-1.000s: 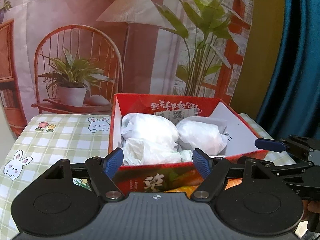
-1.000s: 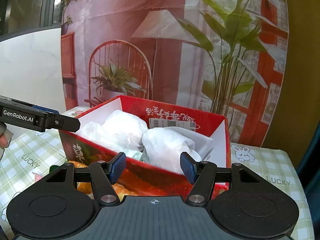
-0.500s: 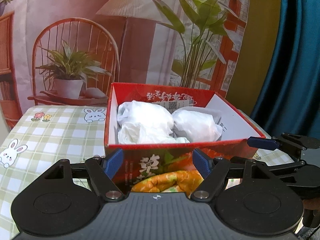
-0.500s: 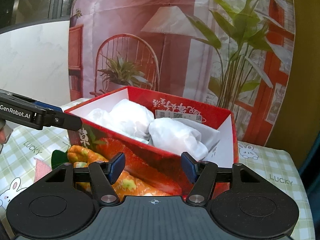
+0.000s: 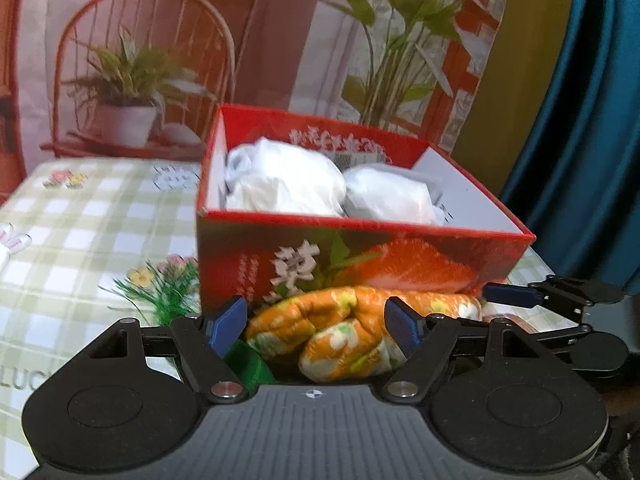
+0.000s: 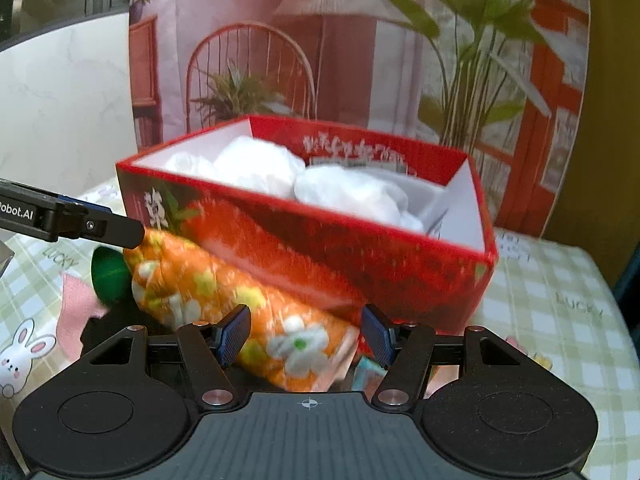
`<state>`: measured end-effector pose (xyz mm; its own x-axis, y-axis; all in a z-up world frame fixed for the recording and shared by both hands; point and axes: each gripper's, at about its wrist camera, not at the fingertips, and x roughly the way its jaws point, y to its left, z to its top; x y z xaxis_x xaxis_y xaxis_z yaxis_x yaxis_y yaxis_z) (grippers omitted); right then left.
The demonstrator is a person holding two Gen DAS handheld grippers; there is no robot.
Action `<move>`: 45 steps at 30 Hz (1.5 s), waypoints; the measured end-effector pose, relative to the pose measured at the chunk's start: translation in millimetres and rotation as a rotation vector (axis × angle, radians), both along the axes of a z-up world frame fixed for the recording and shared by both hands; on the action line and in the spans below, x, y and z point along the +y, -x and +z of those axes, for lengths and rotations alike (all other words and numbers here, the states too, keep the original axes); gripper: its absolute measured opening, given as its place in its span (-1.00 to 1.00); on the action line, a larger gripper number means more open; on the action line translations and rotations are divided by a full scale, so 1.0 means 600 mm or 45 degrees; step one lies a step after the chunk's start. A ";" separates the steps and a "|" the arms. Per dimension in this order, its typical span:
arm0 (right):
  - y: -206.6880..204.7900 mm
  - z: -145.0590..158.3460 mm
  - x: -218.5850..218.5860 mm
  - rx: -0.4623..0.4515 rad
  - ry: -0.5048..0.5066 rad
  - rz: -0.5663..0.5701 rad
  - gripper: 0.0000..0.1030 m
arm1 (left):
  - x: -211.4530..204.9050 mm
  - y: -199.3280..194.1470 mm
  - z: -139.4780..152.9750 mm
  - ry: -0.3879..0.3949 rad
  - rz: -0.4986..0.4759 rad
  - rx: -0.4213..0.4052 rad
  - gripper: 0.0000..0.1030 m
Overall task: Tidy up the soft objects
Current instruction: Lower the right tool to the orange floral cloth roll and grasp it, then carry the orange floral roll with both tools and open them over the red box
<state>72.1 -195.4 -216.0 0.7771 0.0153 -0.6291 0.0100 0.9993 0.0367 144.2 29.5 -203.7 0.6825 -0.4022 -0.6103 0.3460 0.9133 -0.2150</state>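
An orange floral soft carrot toy (image 5: 340,332) with a green top (image 5: 248,364) lies on the table in front of a red box (image 5: 360,256). The box holds white wrapped bundles (image 5: 288,180). My left gripper (image 5: 316,324) is open with its fingers either side of the toy's thick end. My right gripper (image 6: 306,334) is open around the toy's (image 6: 224,296) other end. The red box (image 6: 360,264) and its white bundles (image 6: 340,188) stand behind. The left gripper's finger (image 6: 100,228) shows at the left of the right wrist view, the right gripper's finger (image 5: 516,294) at the right of the left wrist view.
The table has a green checked cloth (image 5: 80,232) with rabbits and flowers. A pink fabric piece (image 6: 76,312) lies left of the toy's green top (image 6: 110,274). A small colourful item (image 6: 368,372) lies under the right gripper. A printed backdrop and a blue curtain (image 5: 580,120) stand behind.
Both grippers have dropped lower and pulled back from the box. The orange toy, mostly hidden before, now lies between the fingers of each gripper. Both stay open.
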 end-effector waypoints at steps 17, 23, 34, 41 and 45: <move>-0.018 -0.029 -0.016 0.094 -0.147 -0.026 -0.27 | -0.015 -0.022 -0.031 -0.011 -0.055 0.042 0.04; -0.011 -0.015 -0.001 0.071 -0.117 -0.025 -0.44 | -0.001 -0.011 -0.019 0.019 -0.026 0.006 -0.30; 0.011 0.018 0.007 -0.040 -0.095 -0.025 -0.49 | 0.007 -0.003 -0.003 0.055 0.001 -0.025 -0.36; 0.016 0.010 0.002 -0.023 -0.096 -0.046 -0.49 | 0.004 -0.004 -0.006 0.058 0.007 -0.013 -0.20; 0.013 0.001 0.005 -0.005 -0.086 -0.041 -0.49 | 0.002 -0.005 -0.006 0.086 -0.007 -0.024 0.18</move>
<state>64.0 -192.6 -215.3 0.7802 0.0324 -0.6247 0.0418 0.9937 0.1037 147.4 31.0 -207.3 0.6909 -0.4463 -0.5688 0.3558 0.8948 -0.2698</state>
